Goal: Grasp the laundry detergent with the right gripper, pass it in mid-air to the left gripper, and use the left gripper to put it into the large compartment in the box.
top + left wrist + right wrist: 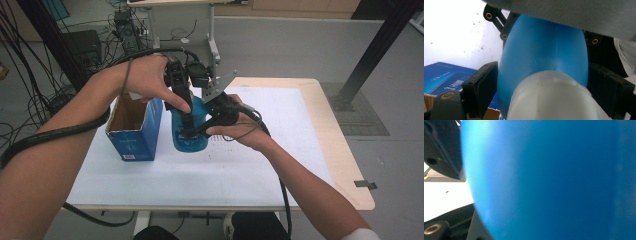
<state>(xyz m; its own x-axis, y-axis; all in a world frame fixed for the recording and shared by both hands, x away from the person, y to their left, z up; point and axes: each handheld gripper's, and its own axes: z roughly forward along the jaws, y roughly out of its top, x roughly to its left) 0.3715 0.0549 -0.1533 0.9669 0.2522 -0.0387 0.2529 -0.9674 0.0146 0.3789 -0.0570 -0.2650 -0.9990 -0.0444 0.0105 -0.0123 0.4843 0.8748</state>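
2 hand-held grippers hold 1 blue bottle above the tabletop, beside an open box.

Nearest, the right gripper point(212, 119) pinches the blue bottle point(190, 131) by its body. The left gripper point(186, 117) has jaws around the bottle below its white cap point(554, 97), apparently touching; grip uncertain. Beyond, the blue box point(135, 127) stands open on the tabletop point(280, 145). The bottle is lifted, not yet placed.

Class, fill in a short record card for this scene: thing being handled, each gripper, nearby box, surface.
Thing handled: blue bottle with a white cap
Left gripper: jaws either side of the bottle near the cap; contact unclear
Right gripper: shut on the bottle's body
Nearby box: open blue carton, left of the bottle
Surface: white-covered table
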